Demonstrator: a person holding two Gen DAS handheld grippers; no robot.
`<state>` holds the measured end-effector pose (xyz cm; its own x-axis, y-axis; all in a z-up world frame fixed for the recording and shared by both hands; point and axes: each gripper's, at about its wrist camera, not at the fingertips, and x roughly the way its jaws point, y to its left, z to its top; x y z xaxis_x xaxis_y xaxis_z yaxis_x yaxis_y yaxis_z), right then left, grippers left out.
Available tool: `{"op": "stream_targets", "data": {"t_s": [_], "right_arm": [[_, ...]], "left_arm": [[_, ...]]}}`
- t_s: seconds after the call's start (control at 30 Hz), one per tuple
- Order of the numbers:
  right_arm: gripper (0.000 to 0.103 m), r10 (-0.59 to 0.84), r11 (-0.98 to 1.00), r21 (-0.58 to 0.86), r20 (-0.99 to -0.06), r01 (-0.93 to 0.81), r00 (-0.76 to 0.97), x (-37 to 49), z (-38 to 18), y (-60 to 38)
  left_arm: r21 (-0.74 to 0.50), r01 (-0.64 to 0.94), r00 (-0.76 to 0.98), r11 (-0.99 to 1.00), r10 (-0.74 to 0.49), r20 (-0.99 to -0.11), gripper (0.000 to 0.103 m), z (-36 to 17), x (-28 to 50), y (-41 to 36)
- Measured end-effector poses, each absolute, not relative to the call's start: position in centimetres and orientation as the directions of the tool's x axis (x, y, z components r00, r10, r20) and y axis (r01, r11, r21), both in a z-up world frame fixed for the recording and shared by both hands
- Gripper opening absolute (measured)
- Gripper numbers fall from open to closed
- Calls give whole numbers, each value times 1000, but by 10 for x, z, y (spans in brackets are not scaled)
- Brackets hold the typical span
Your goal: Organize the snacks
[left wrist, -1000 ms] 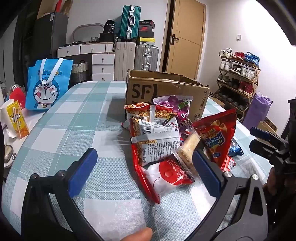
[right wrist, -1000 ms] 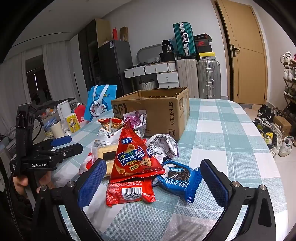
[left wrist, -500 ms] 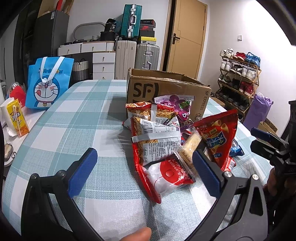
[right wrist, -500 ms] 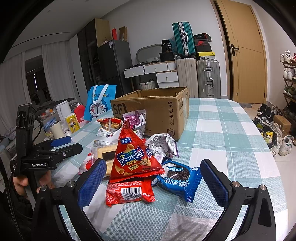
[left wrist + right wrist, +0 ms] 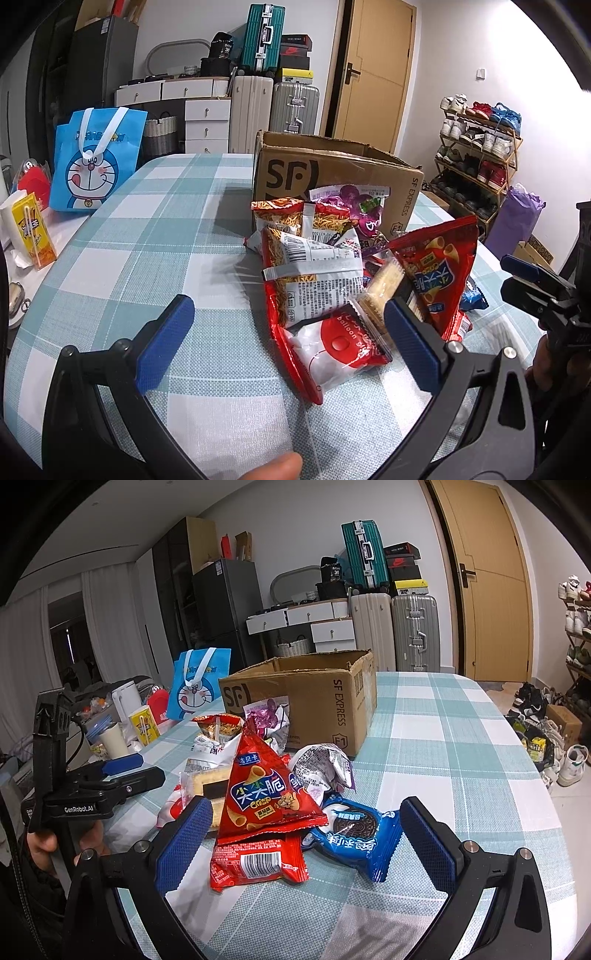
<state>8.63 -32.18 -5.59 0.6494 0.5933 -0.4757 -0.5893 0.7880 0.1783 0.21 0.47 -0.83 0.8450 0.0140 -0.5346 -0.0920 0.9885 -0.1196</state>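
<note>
A checked teal-and-white table (image 5: pixel 443 738) is carrying an open cardboard box (image 5: pixel 317 701), a heap of snack packets (image 5: pixel 332 280) lying just before it, and a blue tote bag (image 5: pixel 92 162) standing well apart.

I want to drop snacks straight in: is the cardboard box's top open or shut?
Open. In the right wrist view the cardboard box shows a bare upper rim with no flaps across its mouth. Its contents are hidden.

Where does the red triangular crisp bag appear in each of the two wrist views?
Left wrist view: red triangular crisp bag stands right of centre, at the pile's right edge.
Right wrist view: it stands at centre, left of the blue cookie pack.
Shared landmark: the cardboard box behind the pile.
</note>
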Motion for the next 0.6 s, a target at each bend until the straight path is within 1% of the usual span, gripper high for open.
{"op": "stream_targets", "data": {"t_s": [0.27, 0.6], "right_arm": [[103, 586, 792, 170, -484, -587, 650, 86, -56, -323], [103, 534, 812, 118, -545, -571, 647, 92, -58, -310]], "left_arm": [[-118, -93, 842, 989, 15, -539, 102, -11, 2, 4], [-103, -88, 841, 991, 19, -540, 102, -13, 3, 1]]}}
